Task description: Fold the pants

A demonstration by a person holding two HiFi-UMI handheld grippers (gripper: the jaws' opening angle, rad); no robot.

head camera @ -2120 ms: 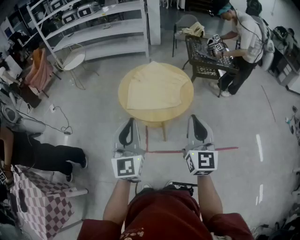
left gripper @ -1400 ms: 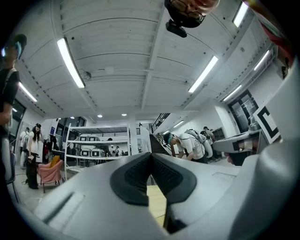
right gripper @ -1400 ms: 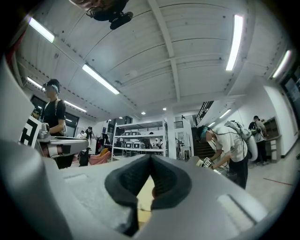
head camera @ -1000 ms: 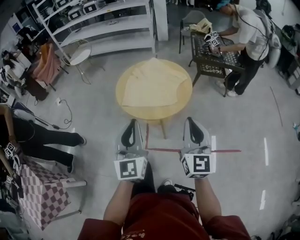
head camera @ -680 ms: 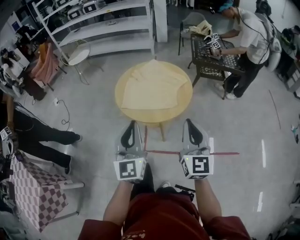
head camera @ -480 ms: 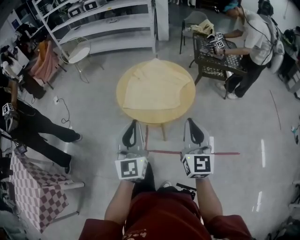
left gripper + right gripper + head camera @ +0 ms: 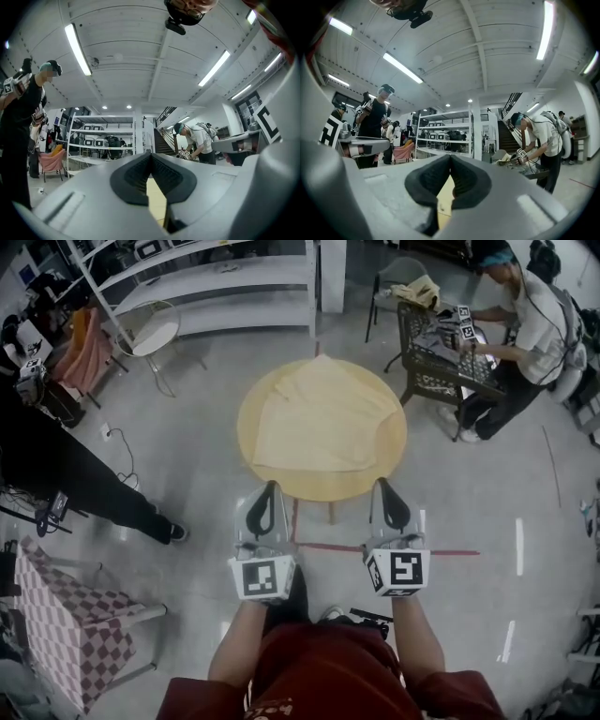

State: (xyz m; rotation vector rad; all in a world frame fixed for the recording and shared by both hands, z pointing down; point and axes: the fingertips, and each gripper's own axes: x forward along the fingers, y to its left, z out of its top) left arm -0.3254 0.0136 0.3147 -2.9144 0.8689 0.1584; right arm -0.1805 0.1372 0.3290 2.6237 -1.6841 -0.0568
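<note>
Pale yellow pants lie spread over a round wooden table in the middle of the head view. My left gripper and right gripper are held side by side at the table's near edge, short of the cloth. Both are shut with nothing between the jaws. In the left gripper view the closed left gripper shows only a sliver of the yellow table below the pads. The right gripper view shows the right gripper closed the same way, with the table seen through the slit.
A person in dark clothes stands at the left. Another person bends over a dark metal table at the back right. White shelving and a chair stand behind. A checkered stool sits near left. Red tape marks the floor.
Both grippers have moved forward toward the round table, which now looks closer and larger. The dark-clothed person at left has stood up and come nearer. Both grippers stayed shut.
</note>
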